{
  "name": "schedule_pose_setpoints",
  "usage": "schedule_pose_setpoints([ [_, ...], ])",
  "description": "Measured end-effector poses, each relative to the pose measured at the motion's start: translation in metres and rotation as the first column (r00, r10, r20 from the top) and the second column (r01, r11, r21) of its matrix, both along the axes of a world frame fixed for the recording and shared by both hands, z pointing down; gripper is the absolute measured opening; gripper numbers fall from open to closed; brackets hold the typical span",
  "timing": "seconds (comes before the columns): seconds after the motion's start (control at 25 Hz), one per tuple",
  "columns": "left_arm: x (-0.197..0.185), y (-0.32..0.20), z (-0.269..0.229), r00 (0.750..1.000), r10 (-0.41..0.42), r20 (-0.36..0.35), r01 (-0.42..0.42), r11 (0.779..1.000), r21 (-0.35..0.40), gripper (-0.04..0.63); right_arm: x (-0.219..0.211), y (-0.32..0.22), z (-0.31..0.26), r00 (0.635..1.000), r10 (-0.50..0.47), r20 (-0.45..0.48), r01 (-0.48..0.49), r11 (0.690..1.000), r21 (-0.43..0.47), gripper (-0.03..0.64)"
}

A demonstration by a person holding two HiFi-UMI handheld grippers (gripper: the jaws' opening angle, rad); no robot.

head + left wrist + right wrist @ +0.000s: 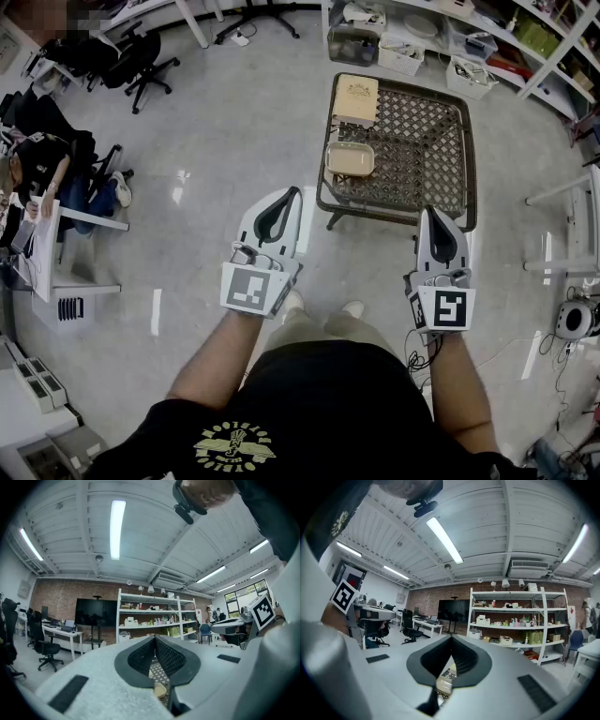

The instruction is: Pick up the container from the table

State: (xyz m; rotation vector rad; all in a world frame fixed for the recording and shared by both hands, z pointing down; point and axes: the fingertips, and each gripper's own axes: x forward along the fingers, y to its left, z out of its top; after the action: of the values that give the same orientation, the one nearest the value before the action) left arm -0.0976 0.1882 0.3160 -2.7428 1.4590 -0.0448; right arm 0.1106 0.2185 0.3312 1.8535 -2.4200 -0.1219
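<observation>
Long ceiling tubes (118,529) give bright, even light and glare white in both gripper views. The glossy floor (234,112) carries pale reflections and faint shadows. Every view bows at its edges, and the gripper views' corners go black. The left tool (154,638) and right tool (451,639) look soft up close.
</observation>
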Motion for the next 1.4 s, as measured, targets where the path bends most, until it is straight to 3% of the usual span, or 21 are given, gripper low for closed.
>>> schedule_pose_setpoints([
  [0.44,0.017,-0.012,0.002,0.999,-0.040,-0.012,0.040,0.999,0.009,0.009,0.014,-0.005,0.005,1.000,-0.011,0.021,0.011,1.000,0.005,0.011],
  [0.88,0.020,-0.022,0.000,0.998,-0.046,0.033,0.045,0.999,0.027,0.009,0.032,-0.028,0.007,0.999,0.001,0.045,-0.002,1.000,0.017,0.011],
  [1.08,0.007,-0.038,0.002,0.998,-0.040,0.047,0.039,0.999,0.034,0.009,0.018,-0.038,0.009,0.999,-0.020,0.041,0.019,1.000,0.021,0.011],
  [1.4,0.003,-0.090,0.002,0.999,0.004,0.038,-0.005,1.000,0.021,0.009,0.013,-0.077,0.013,0.999,0.030,0.045,-0.030,1.000,0.007,0.011],
])
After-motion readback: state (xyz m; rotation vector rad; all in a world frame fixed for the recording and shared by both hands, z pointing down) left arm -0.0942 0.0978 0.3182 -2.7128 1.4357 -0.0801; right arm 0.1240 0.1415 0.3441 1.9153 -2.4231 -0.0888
